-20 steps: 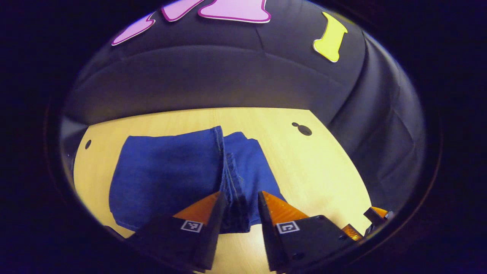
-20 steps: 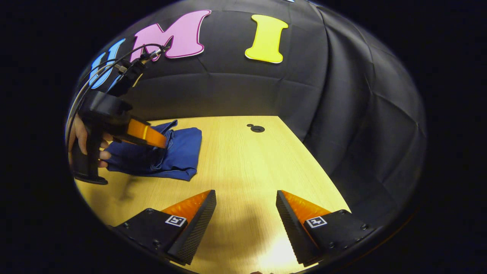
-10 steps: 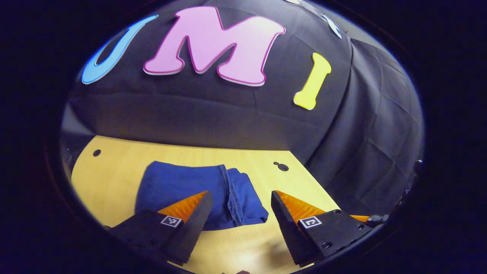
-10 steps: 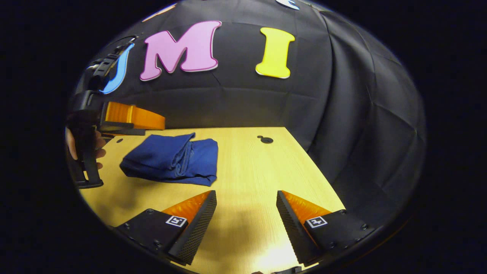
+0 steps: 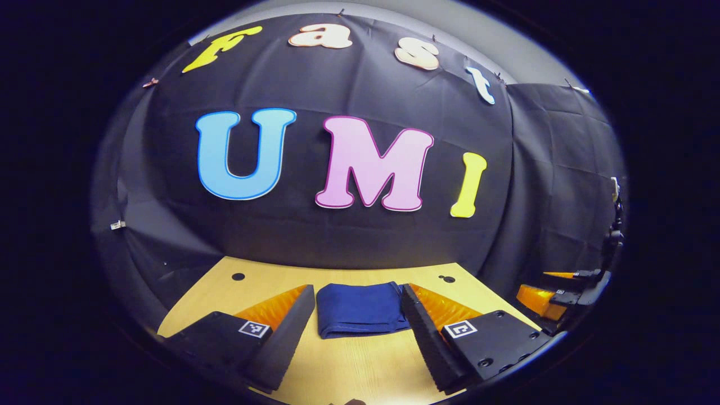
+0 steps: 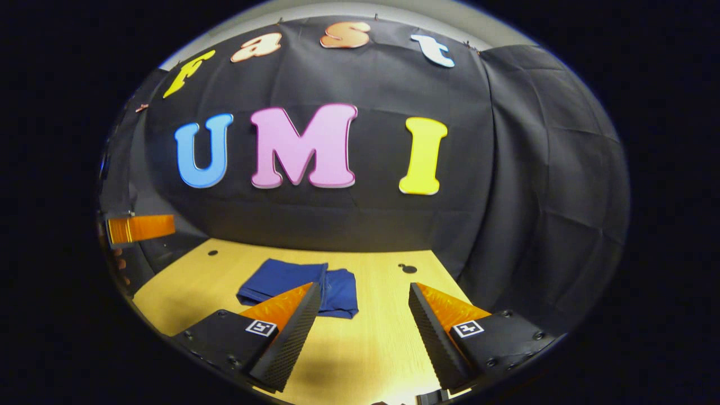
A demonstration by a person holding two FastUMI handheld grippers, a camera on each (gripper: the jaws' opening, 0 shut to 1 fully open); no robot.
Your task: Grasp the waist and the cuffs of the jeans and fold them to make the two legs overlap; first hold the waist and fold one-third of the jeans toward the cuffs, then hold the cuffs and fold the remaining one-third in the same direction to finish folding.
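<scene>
On table (image 5: 360, 365): folded jeans (image 5: 360, 309).

Bare worktop (image 6: 371, 343) is seen at lower centre of the right gripper view; passage is blocked at centre left by the folded jeans (image 6: 284, 281).
</scene>
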